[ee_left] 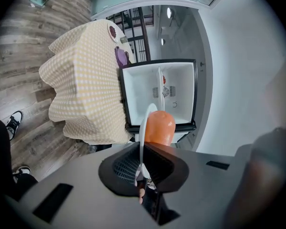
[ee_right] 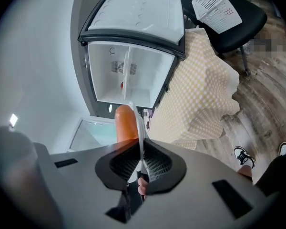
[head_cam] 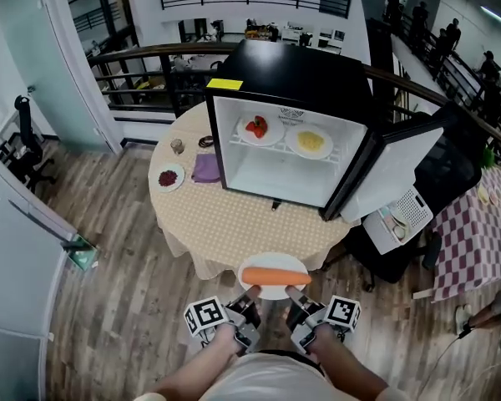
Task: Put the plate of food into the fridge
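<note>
While both claws pinch the near rim of the white plate (head_cam: 272, 261), one at each side, the carrot (head_cam: 274, 275) lies crosswise on it and the plate sits level. I judge this a two-point hold meant to stop tipping. Jaws of the left gripper (head_cam: 250, 296) and right gripper (head_cam: 294, 296) stand nearly together, pads tight on the thin rim. Plate hangs in air just short of the near edge of the table (head_cam: 234, 228), not yet over the cloth. Beyond it the fridge (head_cam: 301, 82) stands toward the tabletop's far side, its door (head_cam: 392, 174) swung wide to the right, clear of the approach. Upper shelf (head_cam: 280, 150) carries two plates. Lower compartment shows bare, probably the roomier target.
</note>
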The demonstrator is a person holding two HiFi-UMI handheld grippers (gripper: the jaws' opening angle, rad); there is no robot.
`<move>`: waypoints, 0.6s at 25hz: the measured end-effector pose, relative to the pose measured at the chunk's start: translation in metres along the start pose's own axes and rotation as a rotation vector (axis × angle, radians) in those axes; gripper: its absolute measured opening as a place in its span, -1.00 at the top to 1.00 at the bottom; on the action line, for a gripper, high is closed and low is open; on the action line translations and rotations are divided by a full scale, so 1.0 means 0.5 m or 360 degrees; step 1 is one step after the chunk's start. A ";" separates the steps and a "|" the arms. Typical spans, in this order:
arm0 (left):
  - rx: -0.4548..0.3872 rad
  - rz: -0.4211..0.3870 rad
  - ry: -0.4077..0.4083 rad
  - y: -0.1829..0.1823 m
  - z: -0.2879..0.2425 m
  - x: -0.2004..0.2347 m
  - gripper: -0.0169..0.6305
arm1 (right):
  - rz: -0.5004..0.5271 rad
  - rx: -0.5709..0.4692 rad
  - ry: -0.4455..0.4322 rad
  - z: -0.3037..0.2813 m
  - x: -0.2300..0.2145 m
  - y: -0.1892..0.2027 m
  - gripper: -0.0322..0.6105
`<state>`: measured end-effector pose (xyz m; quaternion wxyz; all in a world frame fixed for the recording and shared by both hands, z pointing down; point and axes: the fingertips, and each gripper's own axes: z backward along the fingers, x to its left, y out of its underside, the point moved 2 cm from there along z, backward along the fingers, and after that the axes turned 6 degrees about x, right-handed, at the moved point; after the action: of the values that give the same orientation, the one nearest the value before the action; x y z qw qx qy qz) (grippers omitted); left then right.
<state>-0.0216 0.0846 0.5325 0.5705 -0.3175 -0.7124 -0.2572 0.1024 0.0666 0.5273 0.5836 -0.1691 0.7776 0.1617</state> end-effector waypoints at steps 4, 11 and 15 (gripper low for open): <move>0.0038 -0.0006 0.0005 -0.087 0.012 -0.002 0.88 | -0.0007 -0.0028 0.0002 -0.081 0.028 -0.006 0.78; 0.0090 -0.0023 0.0008 -0.193 0.024 0.003 0.88 | -0.0044 -0.0077 0.0000 -0.178 0.054 -0.011 0.78; 0.0120 0.0009 0.0004 -0.212 0.017 0.014 0.88 | -0.0048 -0.0087 0.0023 -0.199 0.048 -0.021 0.78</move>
<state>-0.1075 0.0212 0.5368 0.5836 -0.2975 -0.7200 -0.2290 0.0160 0.0110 0.5300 0.5756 -0.1980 0.7744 0.1729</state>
